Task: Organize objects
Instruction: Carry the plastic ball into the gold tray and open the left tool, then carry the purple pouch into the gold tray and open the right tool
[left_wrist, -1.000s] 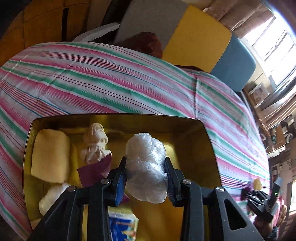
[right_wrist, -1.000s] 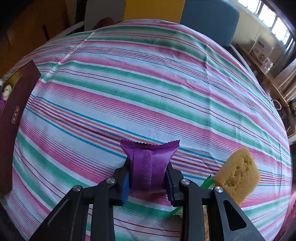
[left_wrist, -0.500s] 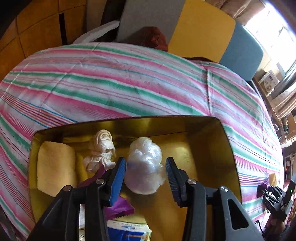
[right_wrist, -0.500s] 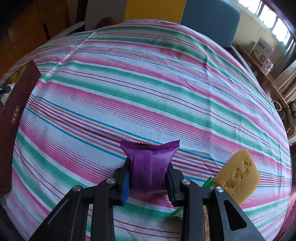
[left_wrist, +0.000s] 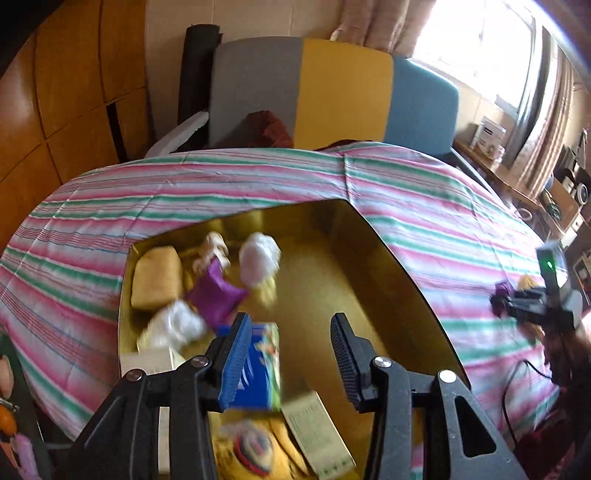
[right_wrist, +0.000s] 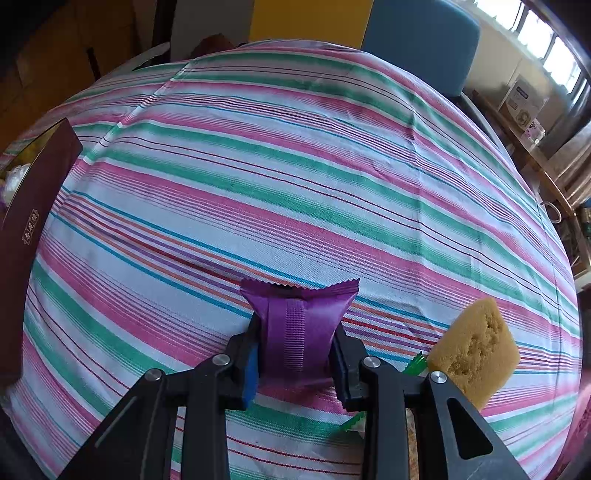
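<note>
While the right gripper (right_wrist: 295, 350) pinches the purple foil packet (right_wrist: 295, 328) at lower centre, the left gripper (left_wrist: 291, 354) gapes wide above the gold box (left_wrist: 399, 273); its blurred contents include a white plastic ball (left_wrist: 258, 262).

We count two purple wrappers (left_wrist: 218, 295) (right_wrist: 300, 328), two sponges (left_wrist: 157, 282) (right_wrist: 474, 349), two plastic wads (left_wrist: 258, 260) (left_wrist: 177, 325), one gold box (left_wrist: 388, 258).
</note>
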